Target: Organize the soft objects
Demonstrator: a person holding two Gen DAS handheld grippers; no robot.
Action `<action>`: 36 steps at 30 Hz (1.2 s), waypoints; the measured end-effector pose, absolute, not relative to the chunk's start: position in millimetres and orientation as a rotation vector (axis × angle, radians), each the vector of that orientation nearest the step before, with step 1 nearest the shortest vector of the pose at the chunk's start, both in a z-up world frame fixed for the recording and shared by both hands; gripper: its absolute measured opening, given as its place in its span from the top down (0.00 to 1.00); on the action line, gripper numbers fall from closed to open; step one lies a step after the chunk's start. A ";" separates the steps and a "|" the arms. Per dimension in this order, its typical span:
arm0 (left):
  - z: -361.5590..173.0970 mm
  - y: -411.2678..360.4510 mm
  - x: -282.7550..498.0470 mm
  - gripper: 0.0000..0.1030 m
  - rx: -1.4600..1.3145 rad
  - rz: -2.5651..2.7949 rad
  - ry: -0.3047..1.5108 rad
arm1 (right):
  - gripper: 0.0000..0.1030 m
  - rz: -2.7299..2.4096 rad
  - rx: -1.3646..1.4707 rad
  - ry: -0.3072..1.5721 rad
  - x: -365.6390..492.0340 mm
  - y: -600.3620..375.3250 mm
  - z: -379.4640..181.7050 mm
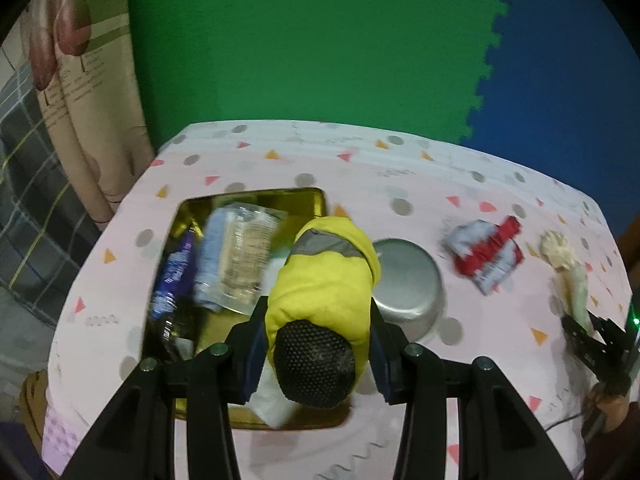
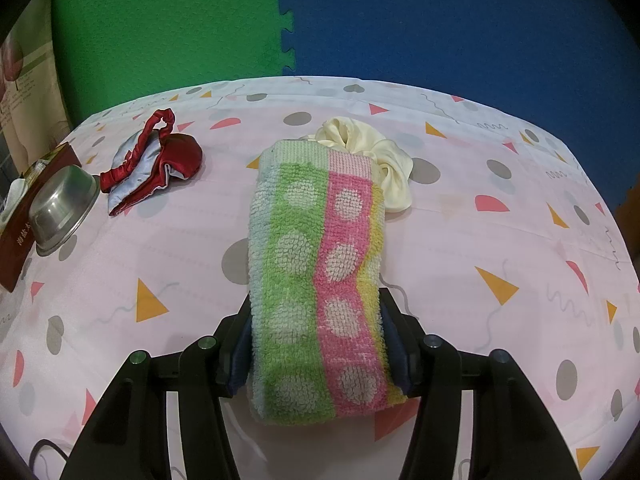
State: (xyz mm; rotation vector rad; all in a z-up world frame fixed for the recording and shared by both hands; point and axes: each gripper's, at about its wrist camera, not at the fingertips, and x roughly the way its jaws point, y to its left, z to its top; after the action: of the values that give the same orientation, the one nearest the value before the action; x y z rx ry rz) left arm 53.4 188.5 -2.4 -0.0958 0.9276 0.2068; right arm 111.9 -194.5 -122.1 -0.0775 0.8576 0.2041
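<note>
- The left claw (image 1: 318, 354) is clenched on a yellow padded item (image 1: 320, 280), which is carried above the near end of the gold tray (image 1: 316, 196).
- Inside the gold tray, a blue packet (image 1: 172, 276) and a clear wrapped pack (image 1: 236, 256) are already lodged.
- The right claw (image 2: 320, 344) is clamped on a rolled dotted towel (image 2: 316, 280), held above the counter (image 2: 480, 240), well right of the tray.
- A red-and-grey cloth (image 2: 148, 164) and a cream scrunchie (image 2: 360, 144), both right of the tray beyond the steel bowl (image 1: 408, 276), are judged still unsorted.
</note>
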 end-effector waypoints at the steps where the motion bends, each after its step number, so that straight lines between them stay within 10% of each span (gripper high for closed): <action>1: -1.8 193.7 54.5 0.57 -0.093 0.222 0.924 | 0.49 0.204 -0.077 0.858 112.0 -194.7 -122.1; 36: -57.2 267.5 83.6 0.53 -0.089 0.331 1.054 | 0.47 0.201 -0.079 0.858 112.2 -194.8 -123.1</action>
State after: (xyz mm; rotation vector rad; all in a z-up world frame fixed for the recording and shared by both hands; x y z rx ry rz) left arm 83.6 267.5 -57.2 -0.0893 1.0537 0.3314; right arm 112.2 -194.8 -123.1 -0.0793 0.8577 0.2012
